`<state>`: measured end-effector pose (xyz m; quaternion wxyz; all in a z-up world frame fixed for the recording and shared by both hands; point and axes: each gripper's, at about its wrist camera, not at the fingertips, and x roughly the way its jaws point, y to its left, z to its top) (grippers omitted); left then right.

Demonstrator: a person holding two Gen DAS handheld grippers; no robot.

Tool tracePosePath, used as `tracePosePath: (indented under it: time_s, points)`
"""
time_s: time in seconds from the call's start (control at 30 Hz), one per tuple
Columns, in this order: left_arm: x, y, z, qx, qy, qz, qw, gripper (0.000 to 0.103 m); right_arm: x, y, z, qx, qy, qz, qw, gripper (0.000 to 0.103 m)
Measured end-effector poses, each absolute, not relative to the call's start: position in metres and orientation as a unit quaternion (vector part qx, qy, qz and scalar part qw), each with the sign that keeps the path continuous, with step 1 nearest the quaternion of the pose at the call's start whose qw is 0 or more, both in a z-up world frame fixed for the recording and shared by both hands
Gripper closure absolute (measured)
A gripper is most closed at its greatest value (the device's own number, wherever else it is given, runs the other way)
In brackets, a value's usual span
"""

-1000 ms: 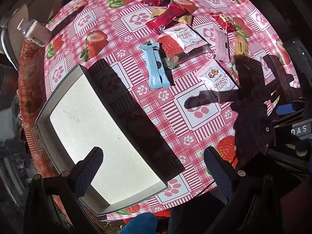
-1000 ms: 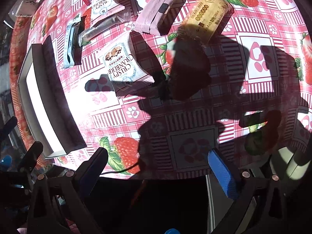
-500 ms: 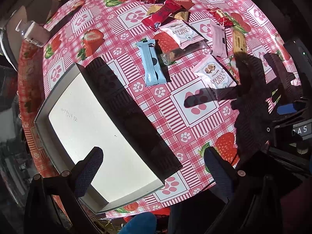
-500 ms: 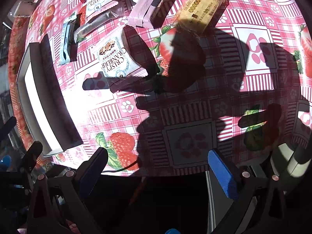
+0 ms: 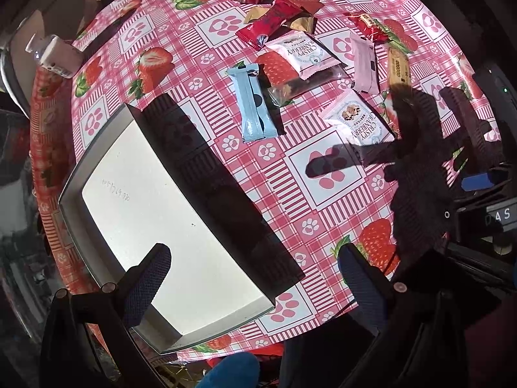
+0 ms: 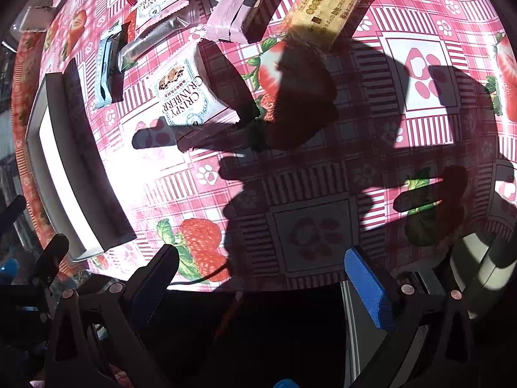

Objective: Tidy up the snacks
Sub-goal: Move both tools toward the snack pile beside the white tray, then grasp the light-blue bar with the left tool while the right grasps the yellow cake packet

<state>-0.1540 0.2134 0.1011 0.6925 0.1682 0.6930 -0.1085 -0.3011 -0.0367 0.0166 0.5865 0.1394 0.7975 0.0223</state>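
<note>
Both cameras have pulled back a little. In the left view the white tray [image 5: 181,226] and the snacks sit farther away than before. In the right view the yellow snack [image 6: 326,9] has slid toward the far edge.

Your tray [image 5: 97,174] sits on the table [image 5: 326,213], nothing in it. Right of the tray: wafer bar [image 5: 253,110], then cranberry packet [image 5: 358,123]. Beyond them: second cranberry packet [image 5: 299,53], probably overlapping a clear-wrapped bar [image 5: 303,85].

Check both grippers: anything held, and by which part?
Nothing held. Left gripper and right gripper are both open and empty; the snack packets, like the Crispy Cranberry packet, lie on the tablecloth.
</note>
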Motion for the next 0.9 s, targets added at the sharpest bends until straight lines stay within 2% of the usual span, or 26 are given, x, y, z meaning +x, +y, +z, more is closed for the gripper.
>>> tracePosePath:
  time_s: [0.53, 0.9]
  points:
    - [-0.14, 0.22, 0.091, 0.165, 0.701, -0.095, 0.687, 0.0, -0.304, -0.043, 0.011, 0.154, 0.796, 0.008, 0.586, 0.0]
    - [-0.058, 0.208, 0.063, 0.127, 0.691, -0.044, 0.71, 0.0, -0.262, -0.095, 0.005, 0.197, 0.768, -0.062, 0.606, 0.0]
